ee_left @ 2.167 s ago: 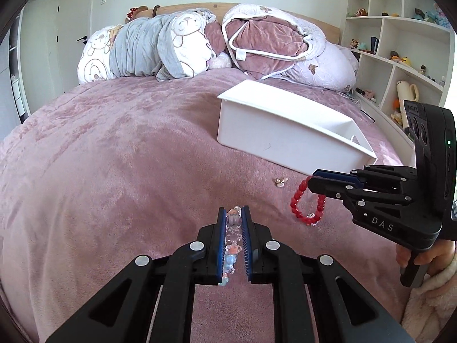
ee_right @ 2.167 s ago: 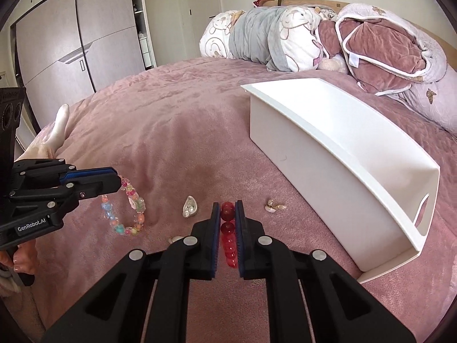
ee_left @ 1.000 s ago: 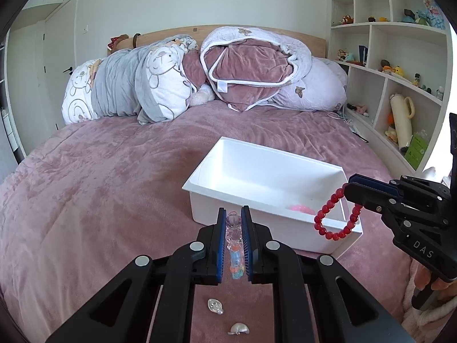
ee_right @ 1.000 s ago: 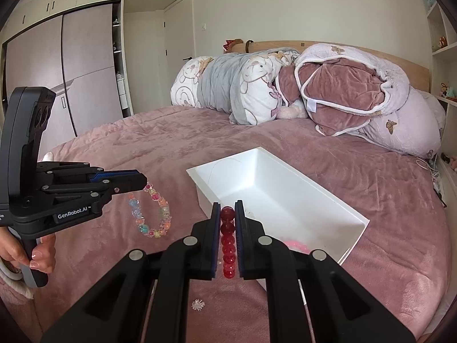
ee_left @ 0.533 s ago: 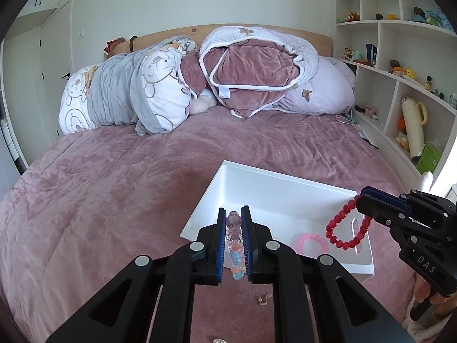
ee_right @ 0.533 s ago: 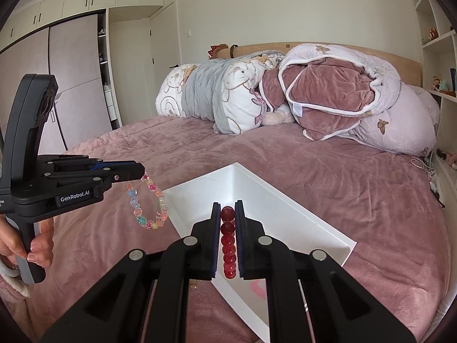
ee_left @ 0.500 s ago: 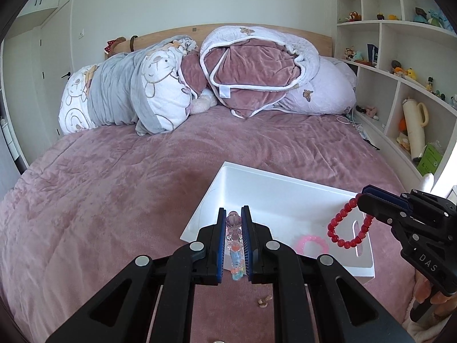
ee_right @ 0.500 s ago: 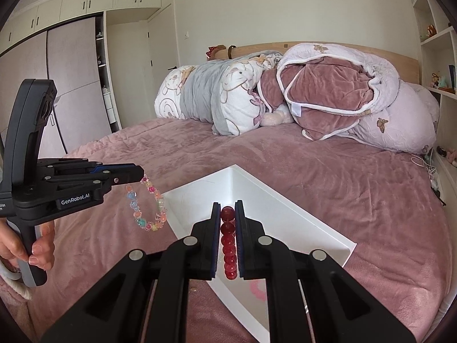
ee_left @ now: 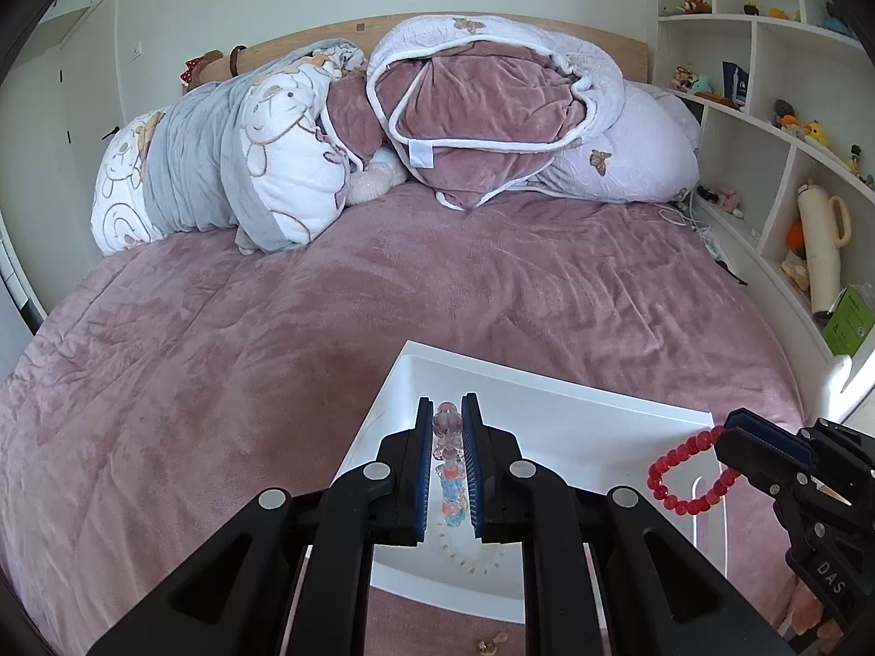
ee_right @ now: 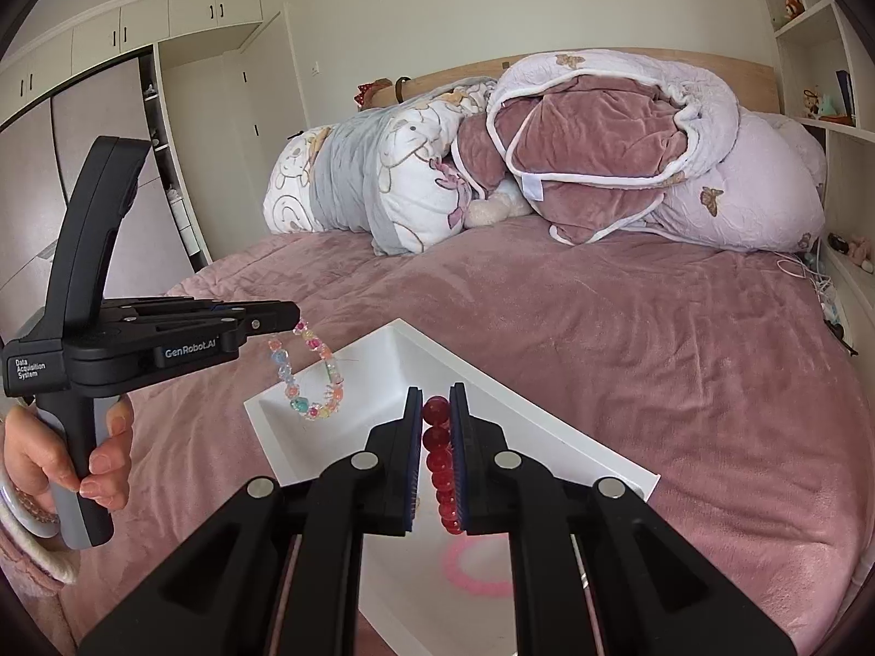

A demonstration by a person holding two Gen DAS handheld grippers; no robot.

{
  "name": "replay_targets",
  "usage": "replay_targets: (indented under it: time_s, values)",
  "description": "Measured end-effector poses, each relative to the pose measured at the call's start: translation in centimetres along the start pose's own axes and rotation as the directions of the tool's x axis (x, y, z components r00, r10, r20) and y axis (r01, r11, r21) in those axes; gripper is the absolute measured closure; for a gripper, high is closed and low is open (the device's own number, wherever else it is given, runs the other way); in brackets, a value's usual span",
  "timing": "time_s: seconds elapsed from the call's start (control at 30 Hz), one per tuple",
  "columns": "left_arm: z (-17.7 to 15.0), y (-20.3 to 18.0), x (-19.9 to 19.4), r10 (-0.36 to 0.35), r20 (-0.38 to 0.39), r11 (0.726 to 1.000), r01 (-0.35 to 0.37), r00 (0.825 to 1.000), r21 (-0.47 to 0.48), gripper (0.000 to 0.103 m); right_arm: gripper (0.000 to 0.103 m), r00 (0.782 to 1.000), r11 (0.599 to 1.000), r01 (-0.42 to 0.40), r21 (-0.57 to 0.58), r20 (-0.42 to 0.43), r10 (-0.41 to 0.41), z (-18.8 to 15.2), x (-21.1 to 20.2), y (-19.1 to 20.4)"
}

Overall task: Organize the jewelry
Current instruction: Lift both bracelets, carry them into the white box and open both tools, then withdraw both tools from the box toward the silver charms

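My left gripper point(ee_left: 447, 426) is shut on a pastel multicoloured bead bracelet point(ee_left: 449, 470), which hangs above the left end of the white bin point(ee_left: 547, 382). In the right wrist view the same bracelet point(ee_right: 311, 377) dangles from the left gripper point(ee_right: 295, 322) over the bin point(ee_right: 519, 415). My right gripper point(ee_right: 436, 410) is shut on a red bead bracelet point(ee_right: 440, 470) above the bin's middle. In the left wrist view the red bracelet point(ee_left: 683, 473) hangs from the right gripper point(ee_left: 733, 434) over the bin's right end. A pink ring bracelet point(ee_right: 481, 568) lies inside the bin.
The bin sits on a pink plush bedspread point(ee_left: 219, 355). Pillows and a rolled duvet point(ee_left: 481, 109) lie at the headboard. Shelves with toys point(ee_left: 793, 126) stand to the right, wardrobes point(ee_right: 82, 126) to the left. A small gold trinket point(ee_left: 488, 644) lies on the bed in front of the bin.
Both grippers have risen from the bedspread and moved forward with their bracelets, from in front of the bin to above it. Both stay shut.
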State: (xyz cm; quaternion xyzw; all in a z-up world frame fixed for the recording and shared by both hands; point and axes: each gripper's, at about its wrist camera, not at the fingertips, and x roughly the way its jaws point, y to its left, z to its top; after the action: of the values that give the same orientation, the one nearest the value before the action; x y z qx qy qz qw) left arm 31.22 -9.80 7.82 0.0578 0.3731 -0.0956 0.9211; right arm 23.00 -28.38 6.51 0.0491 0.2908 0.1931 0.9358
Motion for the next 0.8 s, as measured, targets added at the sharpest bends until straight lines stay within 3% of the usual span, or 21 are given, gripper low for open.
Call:
replay_targets:
  time_s: [0.33, 0.4, 0.43, 0.57, 0.7, 0.8]
  values:
    - [0.1, -2.6, 5.6, 0.026, -0.073, 0.999, -0.022, 0.997, 0.050, 0.086, 0.092, 0.998, 0.999, 0.028, 0.019, -0.055, -0.027, -1.5, 2.4, -1.8]
    - [0.0, -2.9, 6.4, 0.028, -0.085, 0.999, -0.024, 0.996, 0.047, 0.077, 0.091, 0.998, 0.999, 0.026, 0.022, -0.063, -0.025, -1.6, 2.7, -1.9]
    - [-0.2, -2.9, 6.6, 0.033, -0.086, 0.998, -0.029, 0.996, 0.048, 0.065, 0.091, 0.998, 0.999, 0.028, 0.024, -0.062, -0.027, -1.6, 2.8, -1.9]
    - [-0.8, -3.4, 7.2, 0.044, -0.087, 0.997, -0.038, 0.995, 0.069, 0.061, 0.090, 0.998, 0.999, 0.024, 0.037, -0.061, -0.022, -1.5, 2.9, -2.0]
    - [-1.3, -3.1, 6.9, 0.042, -0.069, 0.998, -0.038, 0.997, 0.054, 0.048, 0.051, 0.999, 0.998, 0.035, 0.053, -0.030, -0.034, -1.4, 2.3, -1.9]
    - [-1.6, -2.8, 6.3, 0.040, -0.052, 0.998, -0.038, 0.998, 0.049, 0.043, 0.041, 0.999, 0.998, 0.041, 0.051, 0.000, -0.041, -1.1, 1.6, -1.7]
